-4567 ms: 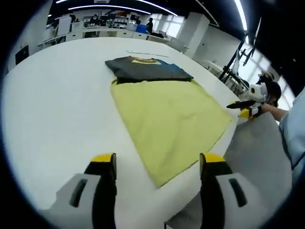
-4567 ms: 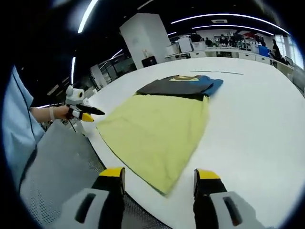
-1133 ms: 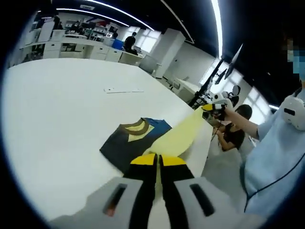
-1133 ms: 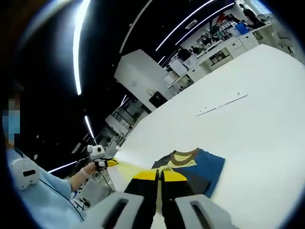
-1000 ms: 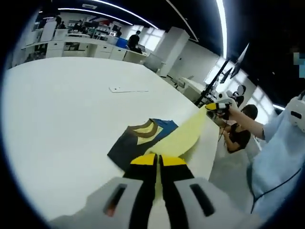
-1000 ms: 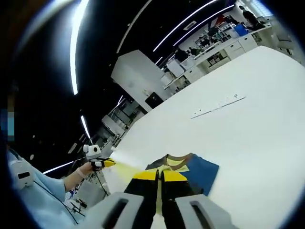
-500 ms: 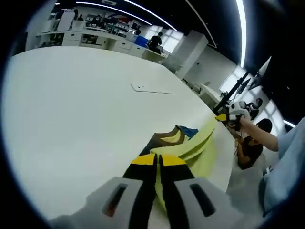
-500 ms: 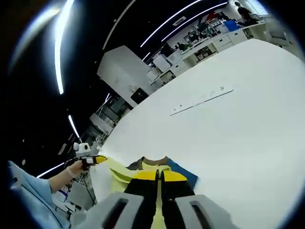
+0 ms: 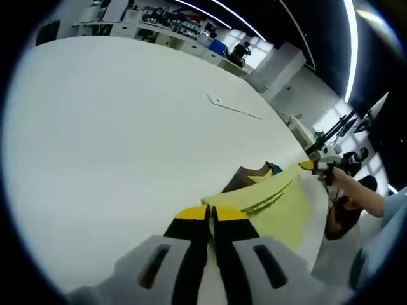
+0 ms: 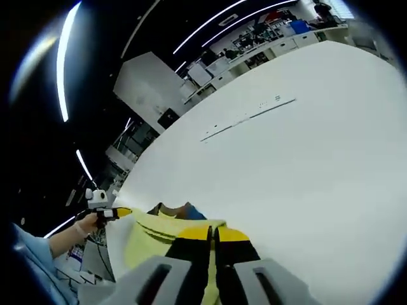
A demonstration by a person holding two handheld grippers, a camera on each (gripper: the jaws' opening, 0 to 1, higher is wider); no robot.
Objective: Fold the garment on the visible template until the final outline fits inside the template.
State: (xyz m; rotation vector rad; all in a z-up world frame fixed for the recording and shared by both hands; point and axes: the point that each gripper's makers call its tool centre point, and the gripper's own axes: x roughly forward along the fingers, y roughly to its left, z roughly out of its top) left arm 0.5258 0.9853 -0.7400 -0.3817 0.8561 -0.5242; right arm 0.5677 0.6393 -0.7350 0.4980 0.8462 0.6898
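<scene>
Garment (image 9: pixel 280 210) hem now carried over its collar.

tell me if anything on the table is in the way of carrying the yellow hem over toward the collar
Nothing visible is. Both tools, left and right, are shut on the shirt hem, holding it above the table. The collar lies just past the raised fold. The only other thing on the table is a thin strip, well beyond the shirt.

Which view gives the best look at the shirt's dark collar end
The left gripper view, though not by much: the dark collar end rises clear above the lifted yellow fabric. In the right gripper view the collar end is a smaller sliver behind the yellow fold.
</scene>
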